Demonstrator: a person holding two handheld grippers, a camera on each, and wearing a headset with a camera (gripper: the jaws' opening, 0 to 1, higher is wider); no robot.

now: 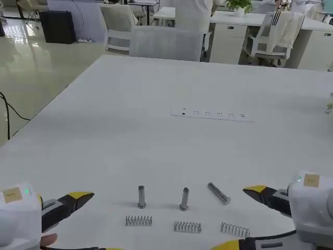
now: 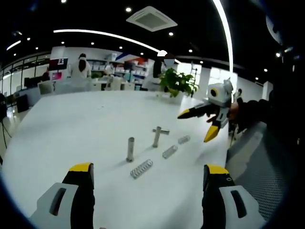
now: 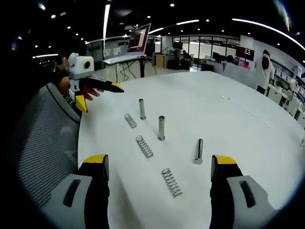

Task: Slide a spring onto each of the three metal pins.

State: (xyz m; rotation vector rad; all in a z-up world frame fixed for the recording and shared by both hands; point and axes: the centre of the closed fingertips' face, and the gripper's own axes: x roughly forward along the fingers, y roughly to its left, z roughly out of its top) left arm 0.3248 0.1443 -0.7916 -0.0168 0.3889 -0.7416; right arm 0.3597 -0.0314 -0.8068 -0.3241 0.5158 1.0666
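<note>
Springs (image 1: pixel 187 226) and pins (image 1: pixel 184 198) lie between both sets of parted jaws.

The left gripper (image 2: pixel 149 168) and right gripper (image 3: pixel 160 159) have white housings, black jaws tipped yellow, a yellow sticker (image 1: pixel 311 180) on top; the sleeve (image 2: pixel 255 112) seems dark.

A white tabletop (image 1: pixel 156 104) stood in a bright office; white chairs (image 1: pixel 118 23) and a glossy floor (image 1: pixel 31 57) lay beyond its far edge.
</note>
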